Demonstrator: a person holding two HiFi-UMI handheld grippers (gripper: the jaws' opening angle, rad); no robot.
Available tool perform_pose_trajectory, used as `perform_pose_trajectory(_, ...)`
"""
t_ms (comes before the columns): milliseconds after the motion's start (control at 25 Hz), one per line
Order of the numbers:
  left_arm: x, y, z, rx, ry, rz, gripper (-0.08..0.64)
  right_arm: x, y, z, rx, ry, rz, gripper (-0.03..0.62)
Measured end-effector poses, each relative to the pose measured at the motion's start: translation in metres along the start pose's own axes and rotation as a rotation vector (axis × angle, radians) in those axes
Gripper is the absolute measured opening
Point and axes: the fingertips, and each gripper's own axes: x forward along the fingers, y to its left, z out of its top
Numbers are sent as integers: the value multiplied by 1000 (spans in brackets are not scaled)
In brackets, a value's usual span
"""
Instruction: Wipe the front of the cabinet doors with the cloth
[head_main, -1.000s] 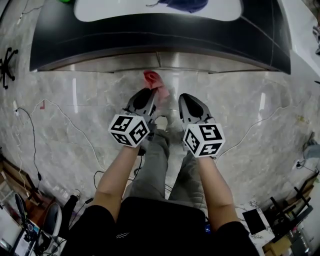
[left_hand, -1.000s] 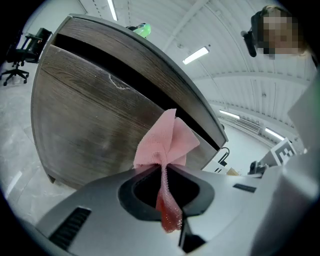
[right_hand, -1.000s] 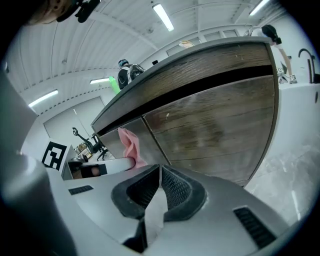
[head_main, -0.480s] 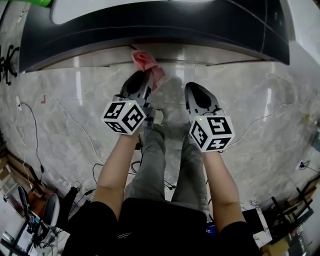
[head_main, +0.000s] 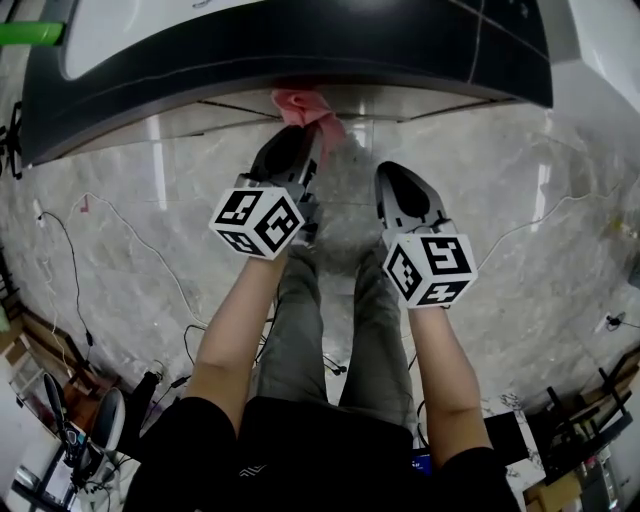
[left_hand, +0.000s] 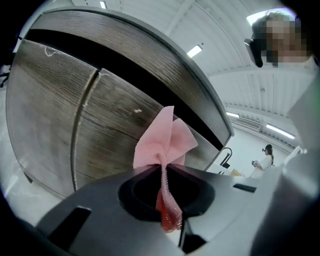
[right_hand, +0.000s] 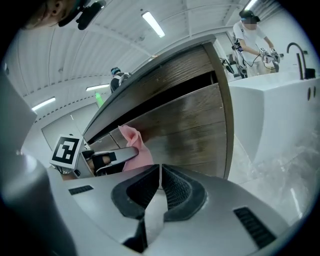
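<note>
Item: pink fabric cloth (left_hand: 166, 140), pinched in the left tool (left_hand: 162, 169) and fanning past its tips toward 12 o'clock, where the grey wood-grain cabinet doors (left_hand: 55, 105) stand. Contact with the doors: cannot tell.

Right tool (right_hand: 160, 175): pressed together, empty, at 3 o'clock of the left tool, farther from the doors.

The left gripper view shows the door seam (left_hand: 82, 125) at 10 o'clock of the cloth. In the head view the dark tabletop (head_main: 300, 50) overhangs the door fronts.

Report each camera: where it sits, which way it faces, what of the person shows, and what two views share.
Head view: on the person's head, facing steeply down at the floor; shows forearms, legs, the left gripper and right gripper.
Left gripper view: on the left gripper, facing along its jaws, shut on the pink cloth, toward the cabinet doors.
Right gripper view: on the right gripper, facing the cabinet doors over its shut, empty jaws.
Shared: all three show the pink cloth.
</note>
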Motion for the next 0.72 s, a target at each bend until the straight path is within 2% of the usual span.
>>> perform_pose_trajectory(320,31,-40,-22,-12,30,-41,32,-25,-42,9,20,-23,-42,40)
perform_pose_trajectory(720,76,-92,-55,15,102,-125,32,-46,-84,3,21,-5,-75,40)
